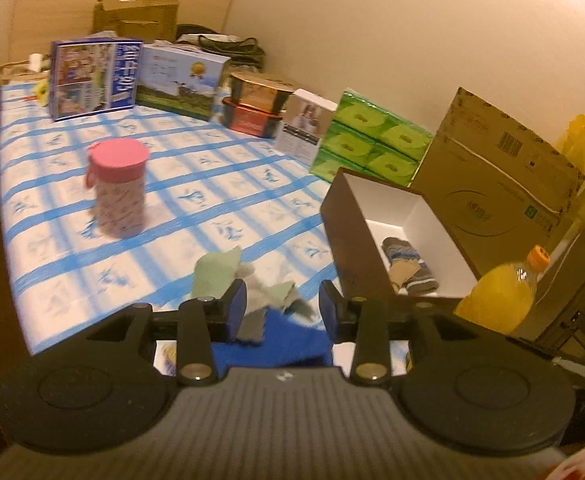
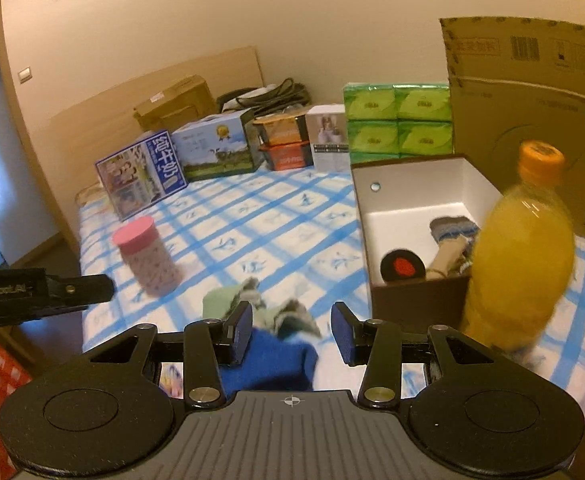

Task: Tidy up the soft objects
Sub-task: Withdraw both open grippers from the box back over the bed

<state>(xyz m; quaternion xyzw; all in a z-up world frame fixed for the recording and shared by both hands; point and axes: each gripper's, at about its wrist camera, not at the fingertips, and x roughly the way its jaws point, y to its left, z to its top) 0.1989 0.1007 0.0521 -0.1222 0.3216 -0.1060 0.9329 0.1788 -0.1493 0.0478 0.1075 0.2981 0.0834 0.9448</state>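
Observation:
A pale green and grey sock (image 1: 248,280) lies crumpled on the blue-checked cloth (image 1: 212,184), with a blue cloth (image 1: 276,340) just in front of it. My left gripper (image 1: 283,306) is open and empty, its jaws either side of these soft things and above them. My right gripper (image 2: 291,330) is open and empty over the same green sock (image 2: 260,304) and blue cloth (image 2: 276,360). A brown box with a white inside (image 1: 376,240) stands to the right and holds a striped grey sock (image 1: 408,268). In the right wrist view the box (image 2: 416,196) also holds a black round thing with a red centre (image 2: 402,266).
A pink-lidded canister (image 1: 118,188) stands left on the cloth. A bottle of orange drink (image 2: 520,256) stands beside the box. Milk cartons (image 1: 92,78), food tubs, green tissue packs (image 1: 372,136) and a large cardboard box (image 1: 500,184) line the back and right.

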